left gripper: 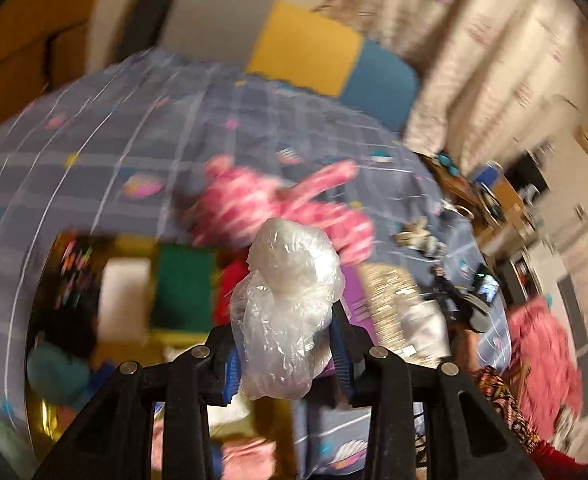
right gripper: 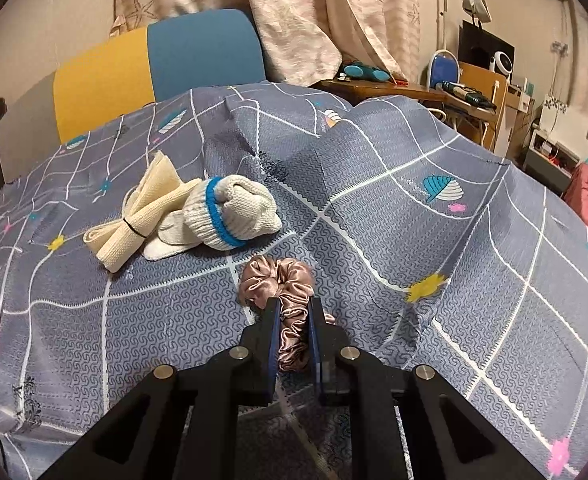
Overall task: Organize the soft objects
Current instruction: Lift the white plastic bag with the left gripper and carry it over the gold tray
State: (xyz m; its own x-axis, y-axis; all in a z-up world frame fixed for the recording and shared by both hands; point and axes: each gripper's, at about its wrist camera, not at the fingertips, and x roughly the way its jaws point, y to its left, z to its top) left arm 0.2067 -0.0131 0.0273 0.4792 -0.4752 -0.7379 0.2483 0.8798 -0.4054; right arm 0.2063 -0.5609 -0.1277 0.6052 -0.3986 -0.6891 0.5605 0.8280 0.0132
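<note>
My left gripper (left gripper: 290,320) is shut on a crumpled clear plastic bag (left gripper: 290,300) and holds it up above the bed. Below it lies a pink patterned soft toy (left gripper: 270,204) on the grey-blue checked sheet (left gripper: 134,128). My right gripper (right gripper: 294,312) is shut on a shiny dusty-pink satin scrunchie (right gripper: 278,280) that rests on the sheet (right gripper: 414,232). Behind it lie a white knitted glove with a blue band (right gripper: 230,212) and a cream folded cloth strip tied with a black band (right gripper: 142,212).
A golden tray (left gripper: 46,408) at the lower left holds a green pad (left gripper: 182,288), a white block (left gripper: 124,300) and other soft items. A yellow and blue chair back (right gripper: 158,64) stands behind the bed. A cluttered desk (right gripper: 446,92) stands at the right.
</note>
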